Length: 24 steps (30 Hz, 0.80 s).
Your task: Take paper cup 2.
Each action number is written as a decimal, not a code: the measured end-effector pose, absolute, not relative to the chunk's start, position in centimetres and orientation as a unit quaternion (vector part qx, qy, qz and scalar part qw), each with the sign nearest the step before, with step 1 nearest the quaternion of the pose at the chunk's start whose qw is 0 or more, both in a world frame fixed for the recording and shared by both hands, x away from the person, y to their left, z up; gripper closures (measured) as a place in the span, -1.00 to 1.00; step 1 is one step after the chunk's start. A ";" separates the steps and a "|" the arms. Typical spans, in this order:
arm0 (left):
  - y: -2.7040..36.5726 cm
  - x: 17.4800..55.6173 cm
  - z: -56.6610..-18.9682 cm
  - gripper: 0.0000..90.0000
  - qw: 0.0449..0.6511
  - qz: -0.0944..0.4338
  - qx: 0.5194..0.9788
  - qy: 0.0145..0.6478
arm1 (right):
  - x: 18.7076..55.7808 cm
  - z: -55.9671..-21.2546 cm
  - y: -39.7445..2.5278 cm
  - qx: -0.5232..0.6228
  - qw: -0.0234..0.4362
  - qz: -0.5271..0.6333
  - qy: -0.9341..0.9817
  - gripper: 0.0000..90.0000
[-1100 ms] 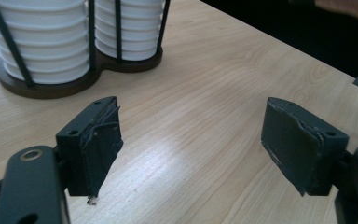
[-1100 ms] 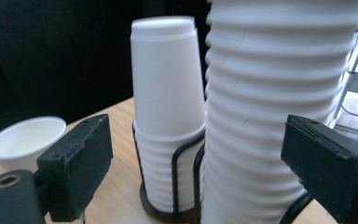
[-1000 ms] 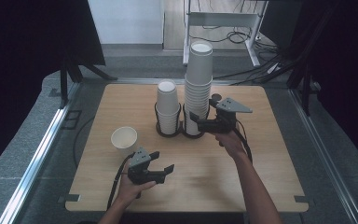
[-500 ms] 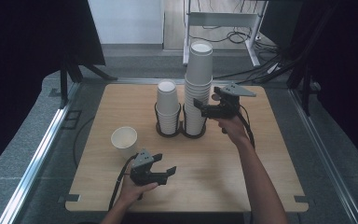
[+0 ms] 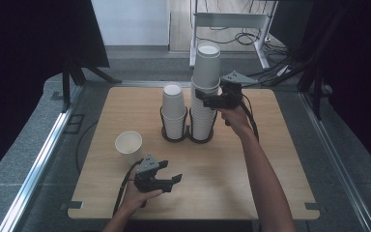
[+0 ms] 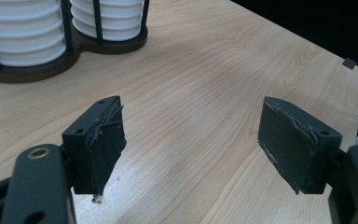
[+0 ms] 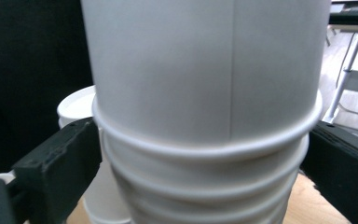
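- Wood is what our table (image 5: 270, 159) is made of, and dark floor lies all around it.
- We use the black rack (image 5: 188, 134) as our landmark. It sits in the far middle of the table and holds two piles of white cups.
- We see the tall stack (image 5: 204, 96) in the right ring of the rack, and the short stack (image 5: 175, 108) in the left ring.
- We hold the right gripper (image 5: 207, 101) up high, at the right side of the tall stack, near its top.
- Its jaws stand apart, one on each side of the stack, just under the rim of the top cup (image 7: 205, 70). We cannot tell if they press it yet.
- We think the job now is to pull that top cup off.
- To do it well, we should squeeze softly so the cup does not squash, and grab just the top cup, not the ones under it.
- Then we should lift straight up so the stack does not tip.
- Our right arm reaches far over the table, long and nearly straight, with the hand raised.
- We rest the left gripper (image 5: 166, 181) low, well in front of the rack, near the table's near edge. Its jaws are wide apart and hold nothing.
- One loose cup (image 5: 128, 145) stands open side up, left and in front of the rack.
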State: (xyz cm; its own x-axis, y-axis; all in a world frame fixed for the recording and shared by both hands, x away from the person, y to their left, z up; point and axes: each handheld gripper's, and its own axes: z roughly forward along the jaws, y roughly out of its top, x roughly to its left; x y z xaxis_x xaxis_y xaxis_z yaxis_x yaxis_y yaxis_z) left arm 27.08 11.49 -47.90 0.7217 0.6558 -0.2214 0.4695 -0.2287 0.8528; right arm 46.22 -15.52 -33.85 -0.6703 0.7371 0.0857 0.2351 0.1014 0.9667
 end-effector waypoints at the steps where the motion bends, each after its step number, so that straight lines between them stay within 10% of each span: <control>1: 11.6 27.1 -47.8 -0.49 0.507 0.092 0.776 0.363 | 46.2 -33.8 -15.5 0.343 0.218 0.576 0.709 -0.94; 24: 11.3 28.1 -44.5 -0.56 0.540 0.090 0.750 0.370 | 46.0 -34.4 -15.7 0.328 0.225 0.586 0.706 -0.91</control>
